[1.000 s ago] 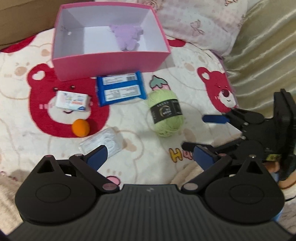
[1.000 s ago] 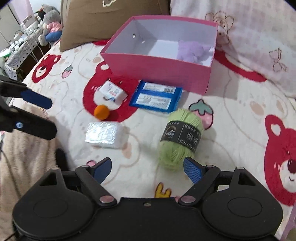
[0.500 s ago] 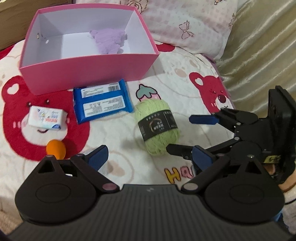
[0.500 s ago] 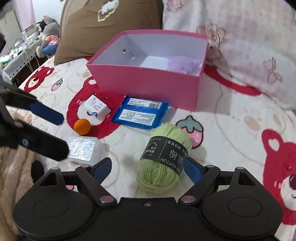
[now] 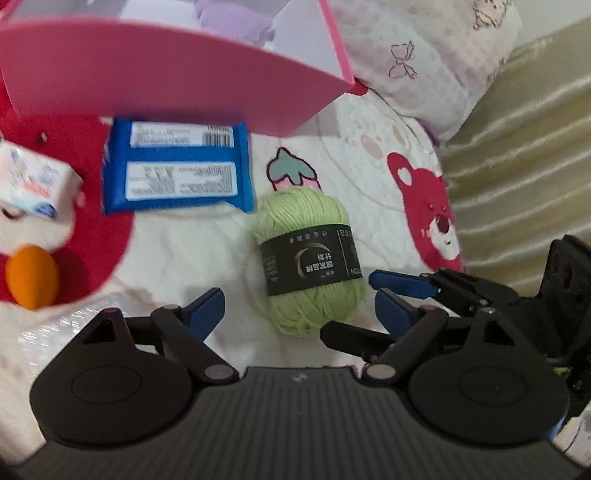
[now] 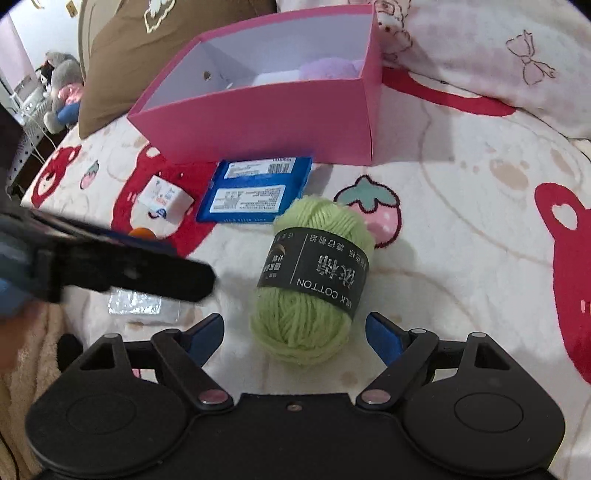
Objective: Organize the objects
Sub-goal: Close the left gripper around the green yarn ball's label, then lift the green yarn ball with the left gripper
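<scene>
A green yarn ball point(image 5: 306, 254) point(image 6: 314, 280) with a black label lies on the bear-print bedspread. My right gripper point(image 6: 295, 334) point(image 5: 351, 304) is open, and the yarn's near end sits between its blue pads without touching them. My left gripper point(image 5: 299, 314) point(image 6: 192, 262) hovers just left of the yarn over a silver packet point(image 6: 136, 304) point(image 5: 55, 325). Its jaws are closing with nothing gripped. Behind lie a blue packet point(image 5: 177, 170) point(image 6: 255, 192), a white tissue pack point(image 5: 33, 184) point(image 6: 166, 195) and an orange ball point(image 5: 31, 277) point(image 6: 142, 232). The pink box point(image 5: 166, 81) point(image 6: 277, 110) holds a purple plush point(image 5: 229, 18) point(image 6: 332, 68).
A brown pillow point(image 6: 166, 44) and a pale pink pillow point(image 5: 424, 55) point(image 6: 498, 55) lie behind the box. Beige fabric point(image 5: 517, 129) borders the bed on the right. A grey plush toy point(image 6: 62, 88) sits off the bed's far left.
Both grippers have come down toward the yarn, which now looks larger and sits by their fingertips. The left gripper's jaws have narrowed a little and it has swung in over the silver packet.
</scene>
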{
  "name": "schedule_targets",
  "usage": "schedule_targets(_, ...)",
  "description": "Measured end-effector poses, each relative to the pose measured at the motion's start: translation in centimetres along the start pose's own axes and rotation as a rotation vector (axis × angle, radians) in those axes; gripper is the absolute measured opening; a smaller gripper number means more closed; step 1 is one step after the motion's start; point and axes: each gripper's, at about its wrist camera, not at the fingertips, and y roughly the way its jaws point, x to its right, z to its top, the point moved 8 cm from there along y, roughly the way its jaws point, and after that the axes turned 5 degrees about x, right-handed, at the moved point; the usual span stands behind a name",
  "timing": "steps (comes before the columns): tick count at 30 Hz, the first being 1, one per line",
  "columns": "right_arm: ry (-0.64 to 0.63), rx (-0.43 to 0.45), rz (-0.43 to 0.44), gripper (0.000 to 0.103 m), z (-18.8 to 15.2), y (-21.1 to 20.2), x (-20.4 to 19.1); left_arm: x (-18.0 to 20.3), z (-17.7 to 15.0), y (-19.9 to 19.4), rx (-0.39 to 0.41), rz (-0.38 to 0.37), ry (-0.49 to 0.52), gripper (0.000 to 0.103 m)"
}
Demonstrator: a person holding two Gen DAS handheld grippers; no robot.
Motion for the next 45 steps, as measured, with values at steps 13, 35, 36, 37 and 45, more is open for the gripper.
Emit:
schedule_targets(13,0.137,0.027,0.015,0.084,0.1,1.7,0.9,-0.9,0.0,1.3,0.116,-0.03,0.03,0.075)
schedule_targets(35,0.069,-0.006,-0.09,0.063,-0.5,4.4,1.2,-1.6,-1.3,5.3,0.134,-0.154,-0.158,0.058)
schedule_targets(36,0.069,-0.007,-0.091,0.062,-0.5,4.4,1.2,-1.6,-1.2,5.2,0.133,-0.155,-0.162,0.058)
schedule_targets(37,0.066,-0.005,-0.091,0.061,-0.5,4.4,1.1,-1.6,-1.3,5.2,0.134,-0.159,-0.17,0.057)
schedule_targets(45,-0.008,0.027,-0.099,0.058,-0.5,3.7,-0.1,-1.3,-1.5,4.6,0.128,-0.16,-0.169,0.054)
